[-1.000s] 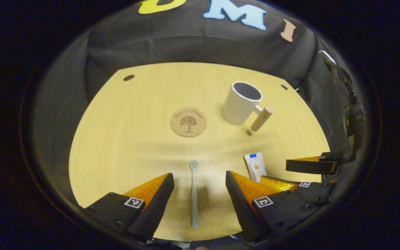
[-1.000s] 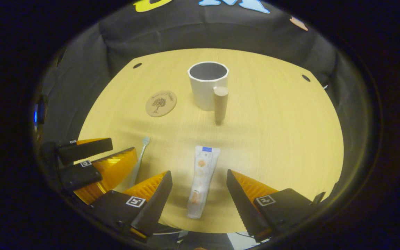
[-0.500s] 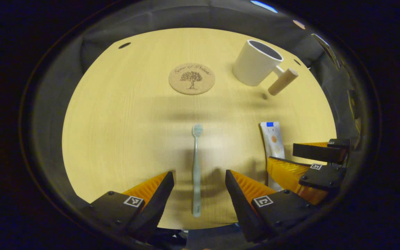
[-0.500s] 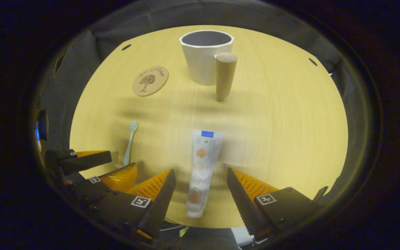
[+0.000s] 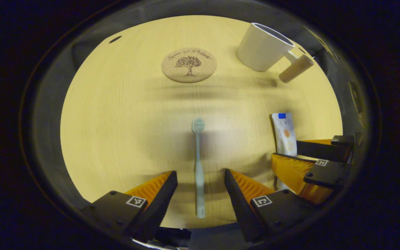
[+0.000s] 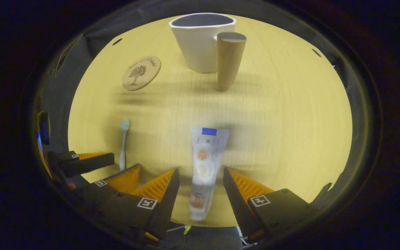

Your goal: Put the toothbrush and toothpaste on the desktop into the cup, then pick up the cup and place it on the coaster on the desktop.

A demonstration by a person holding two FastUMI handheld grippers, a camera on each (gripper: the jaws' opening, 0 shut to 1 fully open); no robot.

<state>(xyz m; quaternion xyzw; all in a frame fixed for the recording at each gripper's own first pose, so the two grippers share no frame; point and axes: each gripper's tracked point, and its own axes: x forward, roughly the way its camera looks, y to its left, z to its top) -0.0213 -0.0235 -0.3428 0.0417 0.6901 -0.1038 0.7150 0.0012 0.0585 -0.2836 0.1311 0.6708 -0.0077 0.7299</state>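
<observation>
Both grippers (image 5: 200, 173) (image 6: 200, 173) had wedge-shaped fingers with ribbed inner faces, black mounts with screws, square fiducial tags on top.

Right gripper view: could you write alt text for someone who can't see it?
An open right gripper straddles a toothpaste tube lying on a wooden table. Beyond stand a white cup with a wooden handle and a cork coaster; a toothbrush lies left.

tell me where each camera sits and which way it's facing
Left gripper view: rides the left claw, looking down-forward at the toothbrush lying between its open fingers.
Right gripper view: rides the right claw, looking down-forward at the toothpaste lying between its open fingers.
Shared: cup, coaster, desktop, each other's claw.
</observation>
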